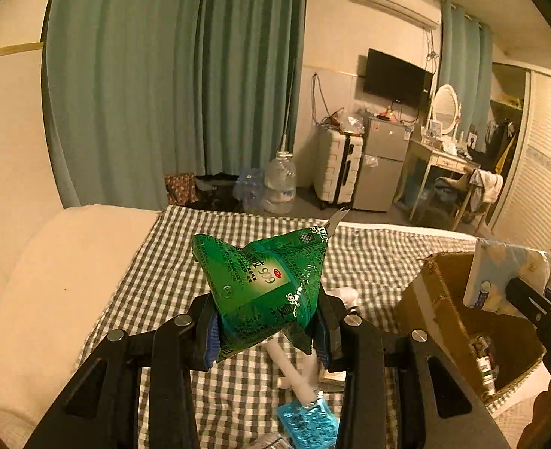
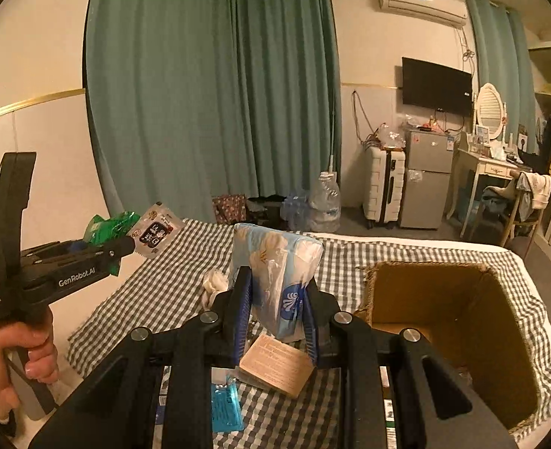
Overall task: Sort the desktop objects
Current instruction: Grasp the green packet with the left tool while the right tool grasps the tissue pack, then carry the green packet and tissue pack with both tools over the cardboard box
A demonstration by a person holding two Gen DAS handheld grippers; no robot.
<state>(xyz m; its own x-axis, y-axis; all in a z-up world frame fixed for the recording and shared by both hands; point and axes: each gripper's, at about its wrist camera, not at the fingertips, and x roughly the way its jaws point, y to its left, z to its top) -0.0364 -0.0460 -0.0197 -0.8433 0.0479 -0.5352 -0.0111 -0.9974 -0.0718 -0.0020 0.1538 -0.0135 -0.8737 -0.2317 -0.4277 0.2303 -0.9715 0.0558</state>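
My left gripper (image 1: 266,331) pinches the green packet (image 1: 264,280) near its bottom edge; my right gripper (image 2: 275,323) clamps the tissue pack (image 2: 275,273). Either could slip before reaching the box (image 2: 444,321).

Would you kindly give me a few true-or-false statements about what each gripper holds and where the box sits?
1. The left gripper is clamped on a green packet. True.
2. The right gripper is empty. False: it grips a blue tissue pack.
3. The cardboard box stands open on the checked cloth. True.
4. The curtains are red. False: they are green.
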